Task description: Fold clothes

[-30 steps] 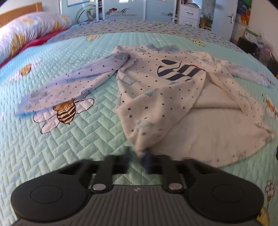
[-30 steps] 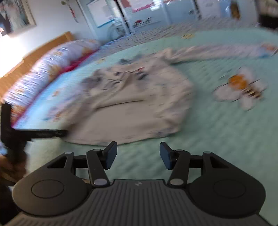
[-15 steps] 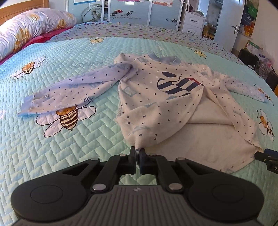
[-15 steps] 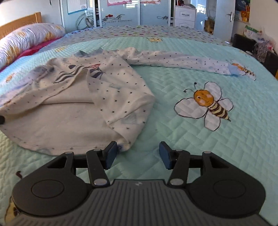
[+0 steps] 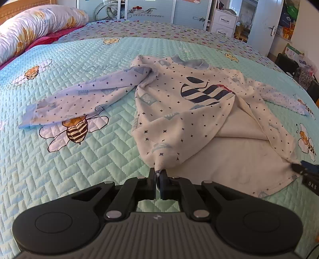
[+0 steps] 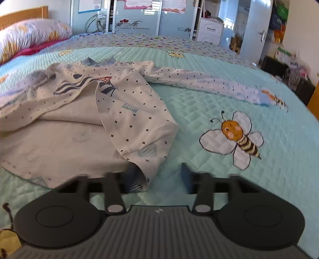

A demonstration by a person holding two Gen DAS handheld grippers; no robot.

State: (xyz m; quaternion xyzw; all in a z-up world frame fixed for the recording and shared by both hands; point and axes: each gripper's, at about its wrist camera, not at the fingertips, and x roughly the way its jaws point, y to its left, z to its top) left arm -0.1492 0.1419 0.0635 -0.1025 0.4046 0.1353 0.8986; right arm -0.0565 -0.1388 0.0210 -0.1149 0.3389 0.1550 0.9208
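A white long-sleeved top (image 5: pixel 179 119), dotted with small dark stars and printed with a navy striped shape on the chest, lies spread across a mint-green quilted bedspread (image 5: pixel 59 169) patterned with cartoon bees. Its front hem is lifted and peeled back, so the plain cream inside of the back panel shows. One sleeve (image 5: pixel 83 99) stretches out flat to the left in the left wrist view; the other sleeve (image 6: pixel 209 83) trails off to the right in the right wrist view.

The left gripper (image 5: pixel 158 179) is clamped tight on a small pinch of the hem corner nearest its camera. The right gripper (image 6: pixel 157 177) sits at the opposite hem corner with its jaws closing; a fold of fabric hangs between them, lying against the left pad, while the right pad looks clear of the cloth. The view there is blurred with motion.

Risks, as a judgement: the right gripper may close on only the top layer, or on a thin edge that slips free when lifted, leaving the hem uneven. The left pinch is very small and could pull out under tension. Either would skew the fold. The loose sleeves may also drag and bunch beneath the body.

A flowered pillow (image 5: pixel 30 25) lies at the bed's far left; wardrobe doors (image 6: pixel 139 18) stand beyond.
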